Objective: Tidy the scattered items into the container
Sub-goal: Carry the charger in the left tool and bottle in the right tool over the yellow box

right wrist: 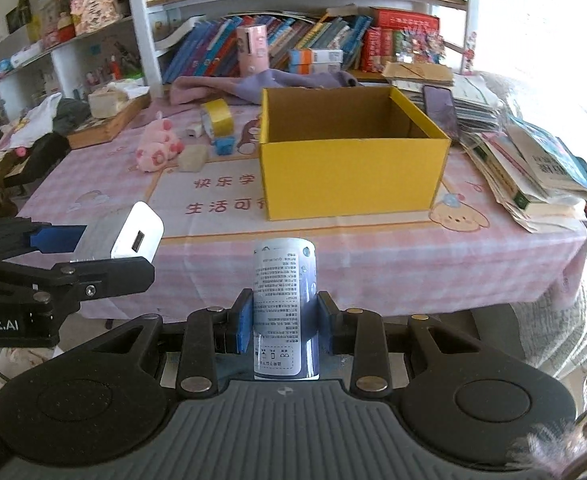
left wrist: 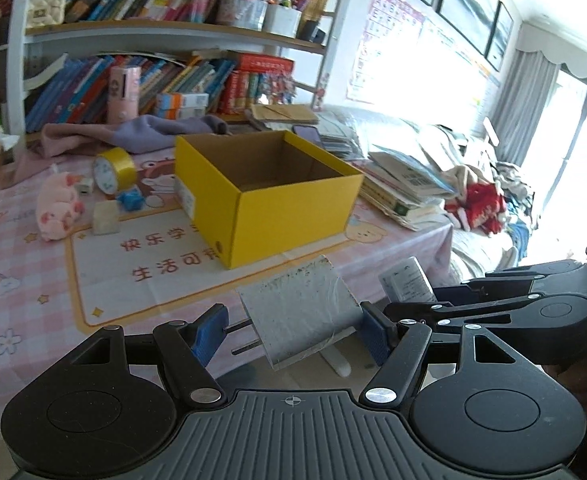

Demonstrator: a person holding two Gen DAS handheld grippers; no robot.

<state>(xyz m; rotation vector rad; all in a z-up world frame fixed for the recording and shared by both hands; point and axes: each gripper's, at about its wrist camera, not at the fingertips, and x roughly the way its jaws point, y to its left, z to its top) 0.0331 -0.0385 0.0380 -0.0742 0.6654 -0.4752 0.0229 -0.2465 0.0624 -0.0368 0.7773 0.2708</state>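
An open yellow cardboard box (left wrist: 277, 196) (right wrist: 349, 168) stands on the pink checked tablecloth (right wrist: 373, 252). My left gripper (left wrist: 291, 332) is shut on a white plug-in charger (left wrist: 301, 308) (right wrist: 133, 236), its prongs pointing at the left pad. It hangs in front of the table's near edge. My right gripper (right wrist: 283, 320) is shut on an upright blue bottle with a white printed label (right wrist: 284, 300) (left wrist: 407, 280), also short of the table edge. Left of the box lie a pink plush pig (left wrist: 59, 208) (right wrist: 157, 148), a yellow tape roll (left wrist: 115, 168), a small blue item (left wrist: 130, 199) and a pale block (left wrist: 105, 218).
Stacked books (right wrist: 533, 176) and a phone (right wrist: 439, 110) crowd the table right of the box. A purple cloth (right wrist: 253, 84) lies behind it, below a full bookshelf (right wrist: 293, 40). A wooden tray (right wrist: 105, 120) sits at the far left corner. A sofa with clothes (left wrist: 477, 204) is to the right.
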